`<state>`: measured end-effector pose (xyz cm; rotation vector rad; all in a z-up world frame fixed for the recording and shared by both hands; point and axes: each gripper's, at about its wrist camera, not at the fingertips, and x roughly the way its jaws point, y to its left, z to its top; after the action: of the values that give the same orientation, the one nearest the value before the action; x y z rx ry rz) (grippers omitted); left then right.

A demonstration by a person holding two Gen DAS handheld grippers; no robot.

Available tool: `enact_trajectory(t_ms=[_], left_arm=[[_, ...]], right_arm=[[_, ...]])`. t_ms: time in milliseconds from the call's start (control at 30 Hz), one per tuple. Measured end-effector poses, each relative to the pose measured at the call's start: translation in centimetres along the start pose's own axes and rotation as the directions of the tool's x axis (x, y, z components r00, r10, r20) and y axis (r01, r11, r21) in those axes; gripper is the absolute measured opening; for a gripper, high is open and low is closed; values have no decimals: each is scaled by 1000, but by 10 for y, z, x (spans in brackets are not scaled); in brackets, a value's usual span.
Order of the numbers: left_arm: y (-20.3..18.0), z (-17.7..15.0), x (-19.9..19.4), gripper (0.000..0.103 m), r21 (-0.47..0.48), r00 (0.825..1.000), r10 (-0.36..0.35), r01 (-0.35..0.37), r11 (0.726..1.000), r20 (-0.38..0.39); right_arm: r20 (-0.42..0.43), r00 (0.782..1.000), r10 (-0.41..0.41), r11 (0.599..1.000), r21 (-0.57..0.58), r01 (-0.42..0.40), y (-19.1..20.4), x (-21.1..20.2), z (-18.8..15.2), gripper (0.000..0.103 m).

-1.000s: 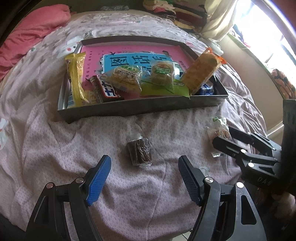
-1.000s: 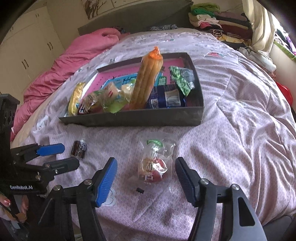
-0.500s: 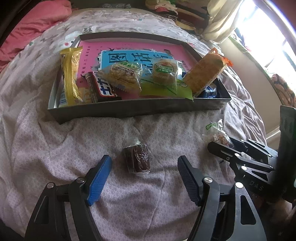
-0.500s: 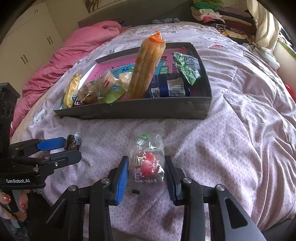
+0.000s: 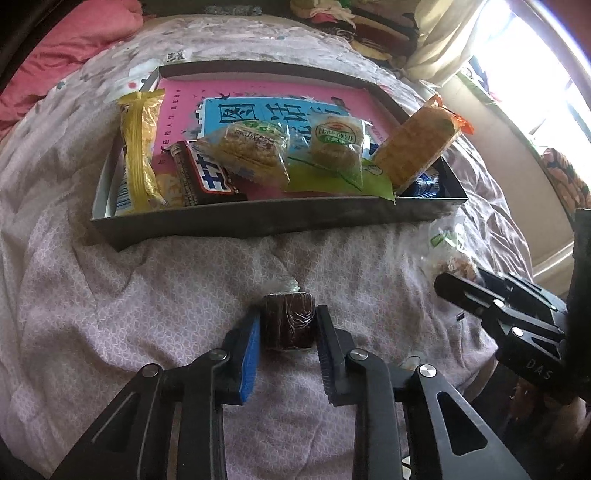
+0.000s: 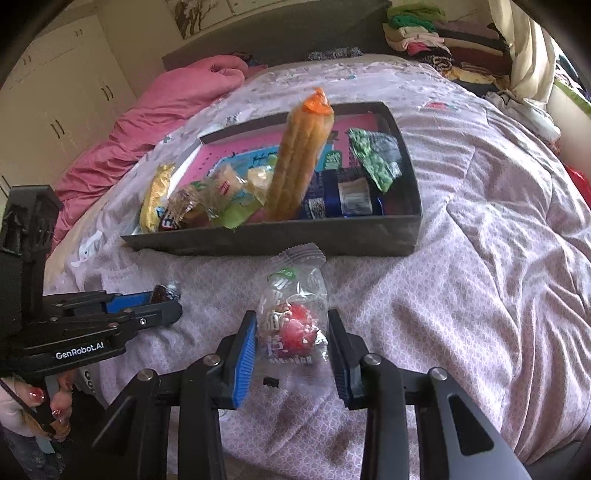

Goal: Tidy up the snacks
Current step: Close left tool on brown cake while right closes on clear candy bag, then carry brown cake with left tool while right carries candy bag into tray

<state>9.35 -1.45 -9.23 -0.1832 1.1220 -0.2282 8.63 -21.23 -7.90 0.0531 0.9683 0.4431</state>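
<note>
A grey tray [image 5: 258,221] on the bed holds several wrapped snacks, among them a tall orange cracker pack [image 6: 299,162]. My left gripper [image 5: 286,328] is shut on a small dark brown wrapped snack [image 5: 288,323] that lies on the quilt in front of the tray. My right gripper [image 6: 291,332] is shut on a clear bag with a red sweet [image 6: 291,317], also on the quilt in front of the tray [image 6: 295,240]. Each gripper shows at the edge of the other's view.
The tray has raised walls and a pink and blue book [image 5: 258,107] as its floor. A pink duvet [image 6: 166,103] lies at the back left. Folded clothes [image 6: 443,33] are piled at the back right. The quilt [image 6: 480,258] is wrinkled.
Both grippers moved forward and closed: the left onto the brown snack, the right onto the clear bag. Both snacks still lie on the quilt.
</note>
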Motion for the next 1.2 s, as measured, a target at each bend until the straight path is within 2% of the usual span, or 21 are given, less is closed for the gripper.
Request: enact_trajectory(t_ms=[267,533,900,1200], left_arm=[[-3,0,-17,28,11,999,-16,16,1000,35],[0,5,-41,28,-5,996,-24,25,1000,90],[13,15,-68,28,-29,984,16,-11,1000,175],[26,25,-77,28,-54,977,47,-37,998,207]], right_arm=[[101,995,2,997,-74,5,13,-19,5,37],[149,988,30,997,-80,-18,13,-28,8,37],[225,973,41,997,-70,-25,11,-42,13,37],[268,963,8,999,-33,1,1,-48,18,37]])
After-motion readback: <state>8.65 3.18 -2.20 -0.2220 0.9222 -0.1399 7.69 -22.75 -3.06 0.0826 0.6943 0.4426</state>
